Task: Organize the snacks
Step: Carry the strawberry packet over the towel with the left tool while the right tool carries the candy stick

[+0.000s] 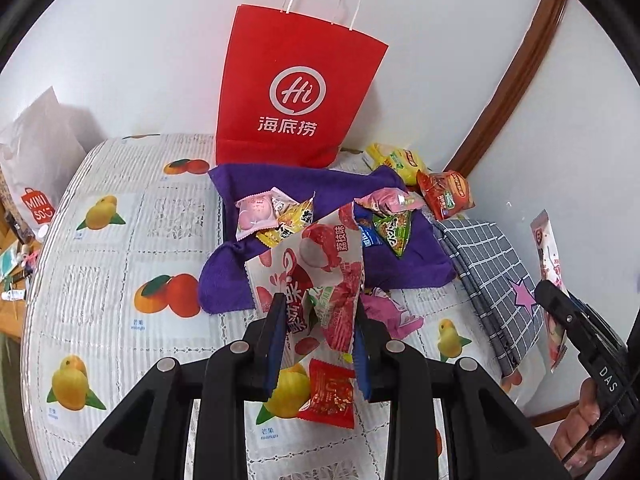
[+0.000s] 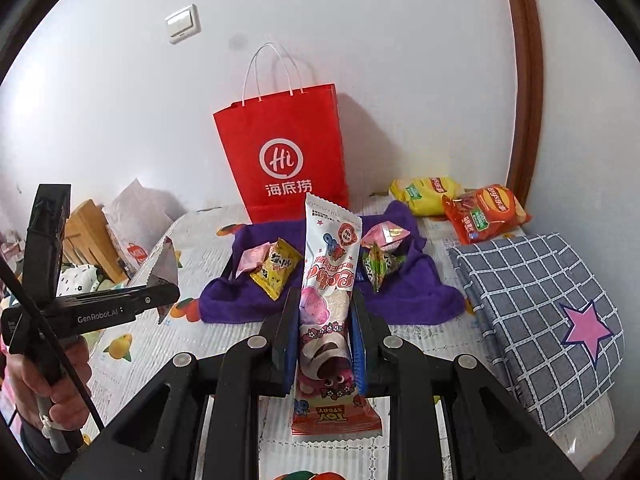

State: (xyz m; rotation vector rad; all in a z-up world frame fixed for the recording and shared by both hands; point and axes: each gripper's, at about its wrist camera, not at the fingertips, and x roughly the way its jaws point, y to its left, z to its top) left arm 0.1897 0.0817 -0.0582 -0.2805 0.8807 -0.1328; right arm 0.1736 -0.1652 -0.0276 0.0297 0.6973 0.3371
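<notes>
My left gripper [image 1: 318,308] is shut on a white and red lychee snack packet [image 1: 316,276], held above the table. My right gripper [image 2: 325,308] is shut on a long pink and white Toy Story snack packet [image 2: 326,280], also lifted. Behind both lies a purple cloth [image 1: 332,184] with several small snack packets [image 1: 276,216] on it. A red paper bag [image 1: 296,92] stands upright against the wall behind the cloth. A small red packet [image 1: 330,396] lies on the table under the left gripper. The left gripper [image 2: 160,300] shows at the left of the right wrist view.
A yellow chip bag [image 2: 426,194] and a red chip bag [image 2: 484,212] lie at the back right. A folded grey checked cloth with a pink star [image 2: 540,300] lies at the right. The table wears a fruit-print cover [image 1: 120,260]. A white shopping bag [image 1: 36,168] stands left.
</notes>
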